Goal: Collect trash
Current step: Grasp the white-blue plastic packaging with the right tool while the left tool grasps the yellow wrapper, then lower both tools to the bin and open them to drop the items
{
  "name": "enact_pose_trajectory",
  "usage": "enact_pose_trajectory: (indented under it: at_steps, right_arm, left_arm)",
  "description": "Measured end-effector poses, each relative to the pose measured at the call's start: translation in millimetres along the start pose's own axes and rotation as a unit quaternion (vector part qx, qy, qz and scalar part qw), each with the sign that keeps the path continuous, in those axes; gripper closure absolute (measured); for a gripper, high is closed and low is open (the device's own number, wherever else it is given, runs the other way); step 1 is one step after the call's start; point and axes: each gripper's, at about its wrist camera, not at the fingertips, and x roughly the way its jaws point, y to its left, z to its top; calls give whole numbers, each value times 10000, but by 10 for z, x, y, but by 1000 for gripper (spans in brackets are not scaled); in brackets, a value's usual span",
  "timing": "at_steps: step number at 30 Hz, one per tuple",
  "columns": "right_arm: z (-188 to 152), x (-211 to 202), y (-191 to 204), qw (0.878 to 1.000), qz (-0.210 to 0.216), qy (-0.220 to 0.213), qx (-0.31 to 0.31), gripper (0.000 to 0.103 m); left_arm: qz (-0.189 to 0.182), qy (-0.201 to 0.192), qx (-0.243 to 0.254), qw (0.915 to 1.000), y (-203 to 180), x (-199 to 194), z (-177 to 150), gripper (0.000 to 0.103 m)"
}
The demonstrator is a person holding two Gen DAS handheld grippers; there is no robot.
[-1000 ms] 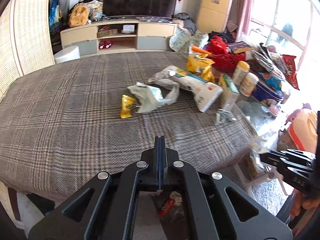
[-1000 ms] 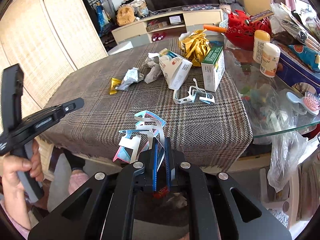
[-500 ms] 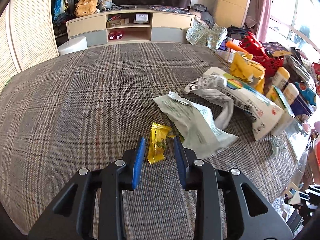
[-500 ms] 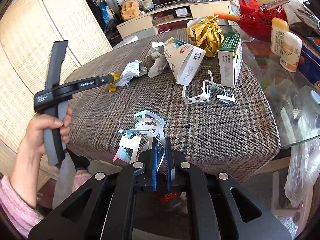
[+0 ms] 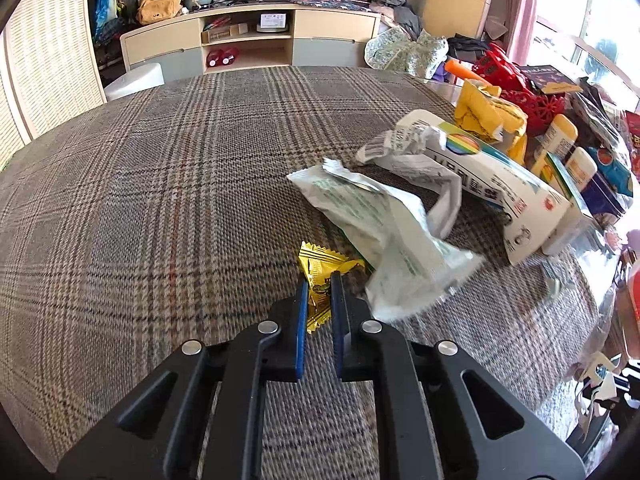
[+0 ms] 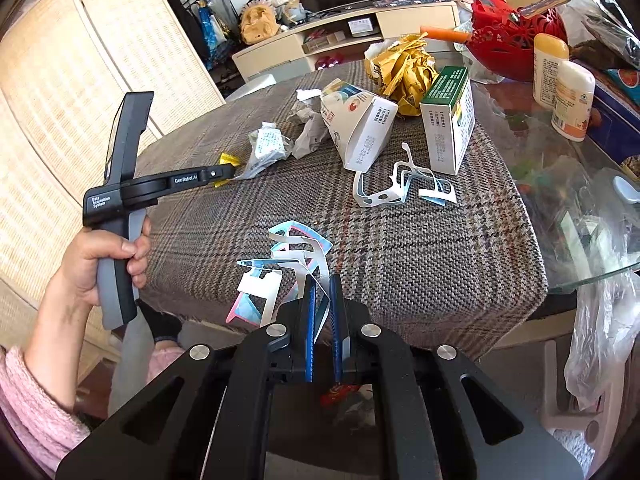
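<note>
The table's near edge (image 6: 400, 332) is sitting just past the right gripper (image 6: 322, 280), w/ the checked cloth (image 5: 160, 200) hanging over it and floor below. The left half of the cloth is lying bare, so that's the open room; the right side is crowding up w/ litter and boxes. Past the cloth on the right, a glass top (image 6: 560, 208) is carrying bottles and a red basket (image 6: 508, 36).

The right gripper is staying clamped tight on a strip of cut-out paper scraps (image 6: 288, 268), which are sticking up in front of it over the table edge. More white scraps (image 6: 396, 184) are lying further in, beside a green box (image 6: 448, 120).

The left gripper (image 5: 318, 284), held in a hand (image 6: 104, 264) w/ a pink sleeve, is closing its jaws on a yellow wrapper (image 5: 320, 272) lying on the cloth; the wrapper is sitting between the blue pads. Just right of it, a crumpled white packet (image 5: 380, 232) is touching the wrapper, then a long white carton (image 5: 492, 176).

Far back: a TV cabinet (image 5: 248, 40) and a woven screen (image 5: 44, 52).
</note>
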Motion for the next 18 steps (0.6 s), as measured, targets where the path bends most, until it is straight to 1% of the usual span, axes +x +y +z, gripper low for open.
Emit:
enact_pose_trajectory:
  at_steps: [3,6,12,16,18]
  right_arm:
    - [-67,-119,39,10000,-21,-21,-44,95]
    - [-164,-247,80,9999,-63,-32,-107,95]
    - [-420,-398,98,9997,-207,43,-116,95]
    - [-614,-444,119,9993,-325,129,-147,95]
    - [-726,-429,109,9987,-427,222,-158,95]
  left_arm:
    - [30,-2,22,10000,-51,-163,-139,96]
    - [-10,-44,-15,10000,-120,-388,-345,96]
    - [-278,-214,88,9993,-469,-930,-848,97]
    - [-552,-179,135,9982,-721,-1171,-1234,97]
    - [-674,-117,122,9976,-832,-1222,-1395,97]
